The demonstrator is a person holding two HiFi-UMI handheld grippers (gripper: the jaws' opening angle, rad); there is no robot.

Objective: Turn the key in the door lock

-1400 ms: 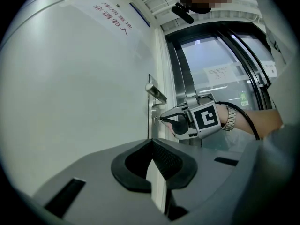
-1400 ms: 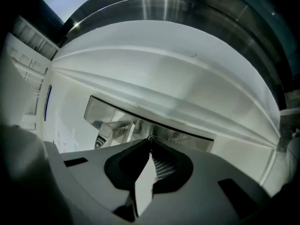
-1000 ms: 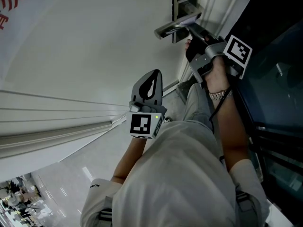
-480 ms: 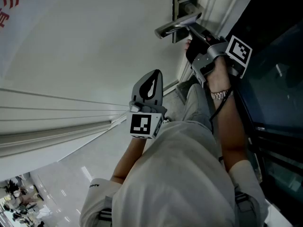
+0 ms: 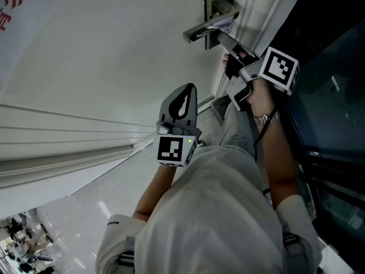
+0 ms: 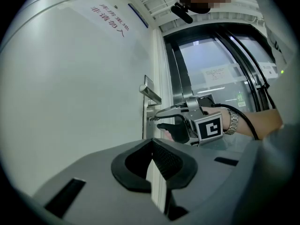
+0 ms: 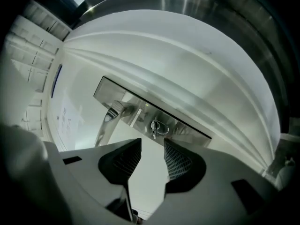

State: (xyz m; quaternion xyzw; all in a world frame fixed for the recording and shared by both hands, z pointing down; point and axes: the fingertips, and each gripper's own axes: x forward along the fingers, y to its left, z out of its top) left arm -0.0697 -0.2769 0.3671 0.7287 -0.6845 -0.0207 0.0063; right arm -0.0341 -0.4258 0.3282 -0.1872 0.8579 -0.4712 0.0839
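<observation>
A small silver key sits in the lock cylinder of the steel lock plate, below the lever handle. My right gripper points at it from just short. Its jaws have just been opening and stand open, with nothing between the pads. In the left gripper view the right gripper has its tips at the key, under the handle. The head view shows the right gripper below the handle; the key is hidden there. My left gripper hangs back from the door, shut and empty.
The white door fills the left of the head view. Dark glass panels and a metal frame stand on the right. The person's body and arms take up the lower middle. A polished floor shows at the lower left.
The right gripper has rolled at the lock, and its marker cube now faces the head camera more squarely. The left gripper has not moved.
</observation>
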